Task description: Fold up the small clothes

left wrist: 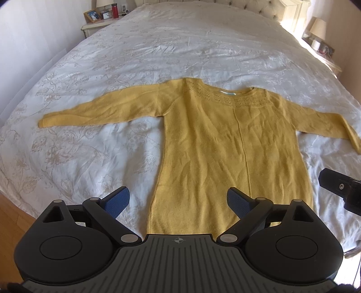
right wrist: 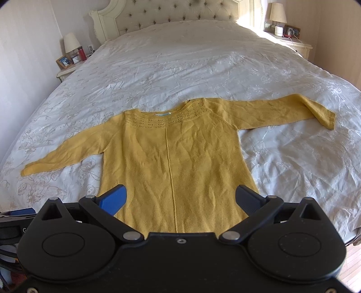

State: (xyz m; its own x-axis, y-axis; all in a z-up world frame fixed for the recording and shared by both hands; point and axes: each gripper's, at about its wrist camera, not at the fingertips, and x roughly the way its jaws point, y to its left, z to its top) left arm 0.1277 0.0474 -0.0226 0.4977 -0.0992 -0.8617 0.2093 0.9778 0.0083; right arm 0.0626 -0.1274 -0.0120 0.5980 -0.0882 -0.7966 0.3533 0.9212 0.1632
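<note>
One mustard knit sweater (left wrist: 225,144) lies flat on the bed (left wrist: 158,49) ahead of my fingers, both sleeves spread wide. My left fingers (left wrist: 179,200) and right fingers (right wrist: 180,199) gape wide above its hem, holding nothing.

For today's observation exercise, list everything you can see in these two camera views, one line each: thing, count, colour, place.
sweater: 1, mustard yellow, flat on the bed, sleeves spread out to both sides
bedspread: 1, white with pale floral pattern, covering the bed
headboard: 1, cream, tufted, at the far end
lamps: 2, beige shades, one on each nightstand
nightstands: 2, cream, either side of the headboard
red bottle: 1, red, on the left-hand nightstand
picture frame: 1, wooden, beside the bottle
left gripper: 1, black with blue pads, open, over the sweater's hem
right gripper: 1, black with blue pads, open, over the hem
</note>
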